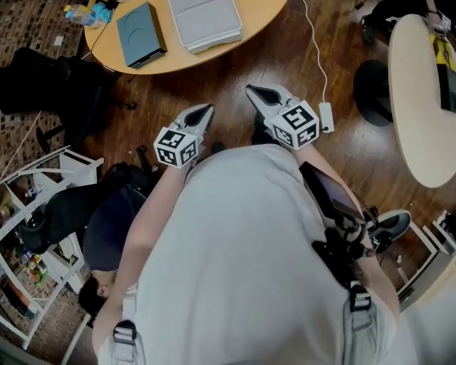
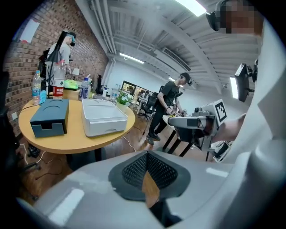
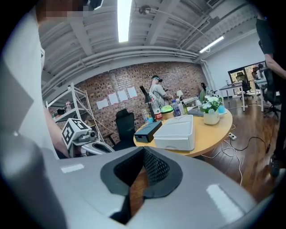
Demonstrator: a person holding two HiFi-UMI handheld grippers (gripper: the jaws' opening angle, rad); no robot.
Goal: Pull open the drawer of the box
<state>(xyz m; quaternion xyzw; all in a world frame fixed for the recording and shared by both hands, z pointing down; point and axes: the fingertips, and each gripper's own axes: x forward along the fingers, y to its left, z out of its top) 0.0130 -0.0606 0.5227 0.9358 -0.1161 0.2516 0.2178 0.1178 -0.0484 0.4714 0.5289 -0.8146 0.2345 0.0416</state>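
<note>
Fingers on both are pressed together, nothing pinched. The left gripper (image 1: 205, 109) and right gripper (image 1: 253, 89) hang side by side in front of the person's light grey shirt (image 1: 235, 249), over the dark wooden floor (image 1: 235, 68). Well apart from them is the round tan wooden table (image 1: 253, 14). On it the light grey flat plastic box (image 1: 205, 21) sits just beside the smaller blue-grey flat box (image 1: 141, 33). Neither is touched, and nothing looks pulled out on either. Can't tell which one's the drawer box tbh. A few plastic bottles (image 2: 58, 82) stand behind them at the table's far edge.
</note>
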